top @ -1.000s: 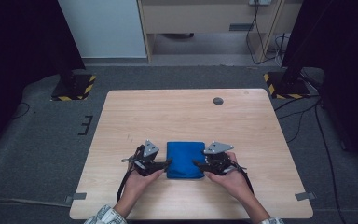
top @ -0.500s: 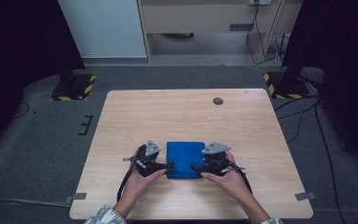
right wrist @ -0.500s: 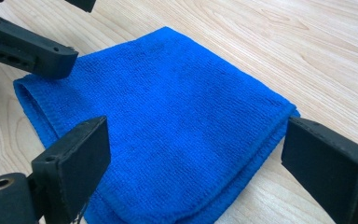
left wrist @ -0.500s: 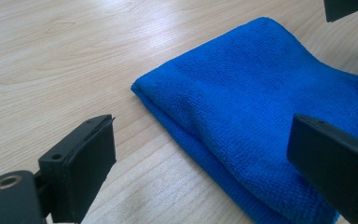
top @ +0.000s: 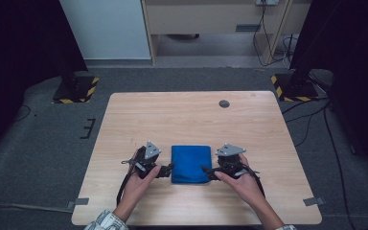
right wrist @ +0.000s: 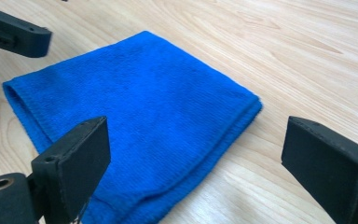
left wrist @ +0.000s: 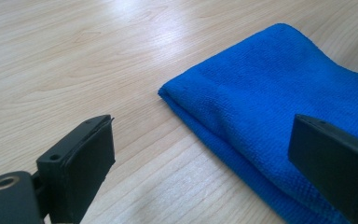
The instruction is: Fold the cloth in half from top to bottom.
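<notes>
1. The jaws of both grippers stood wide with nothing pinched between them. The left gripper [top: 166,168] and the right gripper [top: 207,170] had both just been opening; in the gripper views the pads sat clear of the fabric.
2. The cloth [top: 190,164], blue and folded into a neat rectangle, lay flat on the worktop [top: 182,115] near its near edge, between the two grippers.
3. The left gripper sat just beside the cloth's left edge, the right gripper just beside its right edge, each pointing inward at it.
4. In the left gripper view a folded corner of the cloth [left wrist: 270,93] showed stacked layers, squared up and flat.
5. The step in hand looked like a release: the fold appeared finished and the cloth let go.
6. If that reading held, the next move called for drawing both grippers outward without catching the edges, so the layers stayed aligned.
7. If another fold was meant, each gripper would need to close on a near corner through all layers.
8. A small dark disc [top: 224,103] sat far off on the worktop, well apart from the work.
</notes>
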{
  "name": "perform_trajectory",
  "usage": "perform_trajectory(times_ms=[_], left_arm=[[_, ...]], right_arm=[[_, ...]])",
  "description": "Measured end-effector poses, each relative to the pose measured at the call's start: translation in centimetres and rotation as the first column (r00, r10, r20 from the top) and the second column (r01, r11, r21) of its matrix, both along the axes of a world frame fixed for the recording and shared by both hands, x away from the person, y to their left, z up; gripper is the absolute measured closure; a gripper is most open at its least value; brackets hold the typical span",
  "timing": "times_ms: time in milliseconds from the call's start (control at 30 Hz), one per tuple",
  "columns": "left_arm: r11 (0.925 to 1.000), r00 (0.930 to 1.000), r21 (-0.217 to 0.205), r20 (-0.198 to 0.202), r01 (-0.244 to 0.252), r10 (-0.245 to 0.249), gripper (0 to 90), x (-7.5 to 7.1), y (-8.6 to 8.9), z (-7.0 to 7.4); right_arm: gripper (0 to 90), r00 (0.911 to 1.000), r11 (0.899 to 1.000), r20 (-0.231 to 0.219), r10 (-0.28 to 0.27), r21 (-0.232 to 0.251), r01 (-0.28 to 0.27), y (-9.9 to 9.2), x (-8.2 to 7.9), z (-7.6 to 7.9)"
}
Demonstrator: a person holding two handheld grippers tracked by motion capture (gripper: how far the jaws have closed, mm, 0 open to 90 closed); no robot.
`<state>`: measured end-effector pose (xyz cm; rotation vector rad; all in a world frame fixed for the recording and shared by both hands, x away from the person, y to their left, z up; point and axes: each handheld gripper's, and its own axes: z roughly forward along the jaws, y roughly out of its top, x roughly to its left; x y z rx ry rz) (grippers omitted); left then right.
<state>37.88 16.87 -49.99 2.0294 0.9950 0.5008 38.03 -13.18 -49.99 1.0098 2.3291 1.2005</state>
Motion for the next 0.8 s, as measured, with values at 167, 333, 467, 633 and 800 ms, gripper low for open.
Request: perform_trajectory(times_ms=[167, 333, 467, 633, 800], left_arm=[[0.9999, 0.9999, 0.01, 0.012, -0.005, 0.005, 6.3, 0.1, 0.8, 0.2], [0.9986, 0.9994, 0.052, 0.033, -0.008, 0.006, 8.8, 0.5, 2.0, 0.5], [0.9982, 0.9995, 0.055, 0.023, -0.023, 0.022, 8.8, 0.9, 3.3, 0.4], [0.9963, 0.9984, 0.066, 0.009, -0.056, 0.055, 8.0, 1.3, 5.1, 0.1], [0.9931, 0.9969, 0.089, -0.012, -0.077, 0.078, 8.0, 1.8, 6.8, -0.3]], right_arm=[[8.0, 0.9997, 1.0, 0.0, -0.023, 0.008, 0.023, -1.1, 0.1, 0.2], [7.7, 0.9987, 0.998, -0.005, -0.051, 0.019, 0.052, -2.4, 0.3, 0.3], [7.6, 0.9956, 0.995, -0.014, -0.092, 0.02, 0.093, -4.0, 0.5, 0.2], [7.0, 0.9906, 0.991, -0.036, -0.132, 0.015, 0.132, -6.2, 0.8, -0.3], [6.5, 0.9839, 0.985, -0.055, -0.17, 0.024, 0.172, -8.2, 0.9, -0.9]])
